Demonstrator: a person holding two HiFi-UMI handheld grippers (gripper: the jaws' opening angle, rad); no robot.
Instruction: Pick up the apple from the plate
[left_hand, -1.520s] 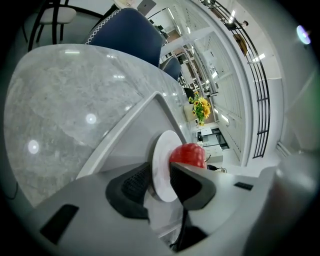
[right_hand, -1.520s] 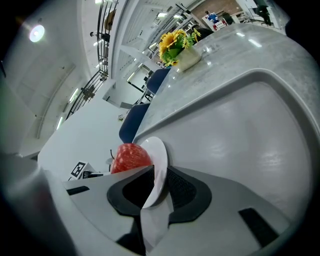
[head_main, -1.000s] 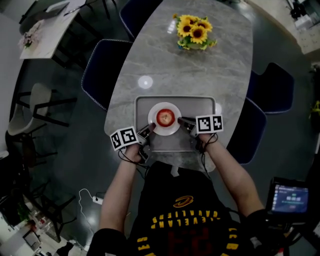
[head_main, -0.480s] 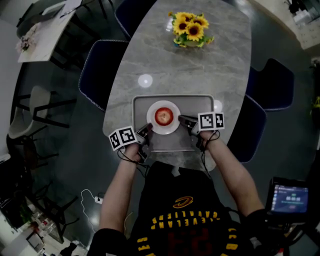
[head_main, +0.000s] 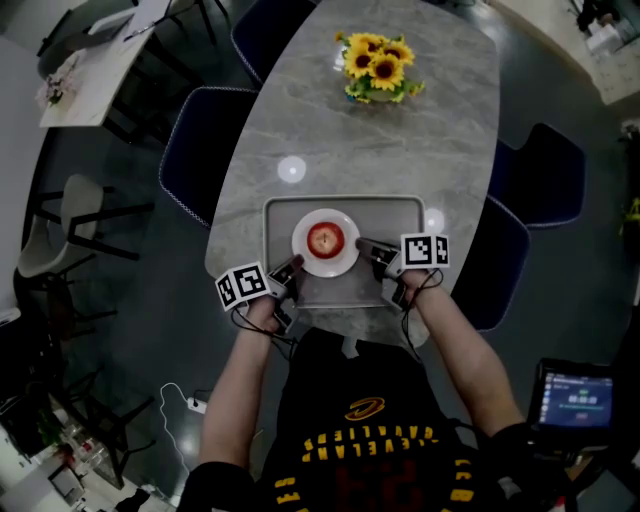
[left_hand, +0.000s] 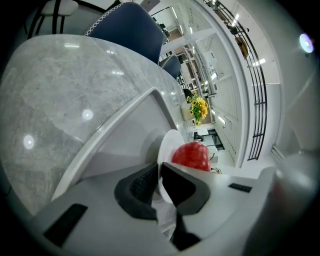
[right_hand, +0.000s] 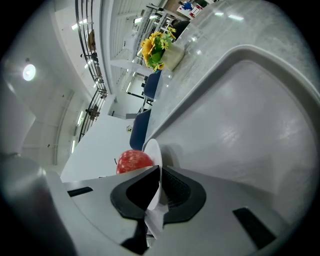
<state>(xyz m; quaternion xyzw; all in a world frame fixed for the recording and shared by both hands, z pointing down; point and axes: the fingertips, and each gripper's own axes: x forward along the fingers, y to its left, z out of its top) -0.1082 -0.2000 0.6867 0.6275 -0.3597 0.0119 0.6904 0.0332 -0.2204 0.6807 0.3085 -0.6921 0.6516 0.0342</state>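
A red apple (head_main: 325, 238) sits in the middle of a white plate (head_main: 343, 262) on a grey tray (head_main: 345, 290). My left gripper (head_main: 291, 268) is at the plate's near-left edge and my right gripper (head_main: 367, 245) is at its right edge. In the left gripper view the left gripper (left_hand: 159, 169) is shut on the plate's thin rim (left_hand: 167, 145), with the apple (left_hand: 191, 156) just beyond. In the right gripper view the right gripper (right_hand: 159, 173) is likewise shut on the plate's rim (right_hand: 154, 149), and the apple (right_hand: 134, 161) shows behind the left pad.
The tray lies near the front edge of a grey marble table (head_main: 400, 150). A pot of sunflowers (head_main: 378, 62) stands at the far end. Dark blue chairs (head_main: 200, 140) line both sides. The tray's raised wall (left_hand: 125, 117) runs close to the left gripper.
The left gripper's marker cube has slid slightly down and left in the head view. The right gripper has rolled a little. Plate and apple stay on the tray.
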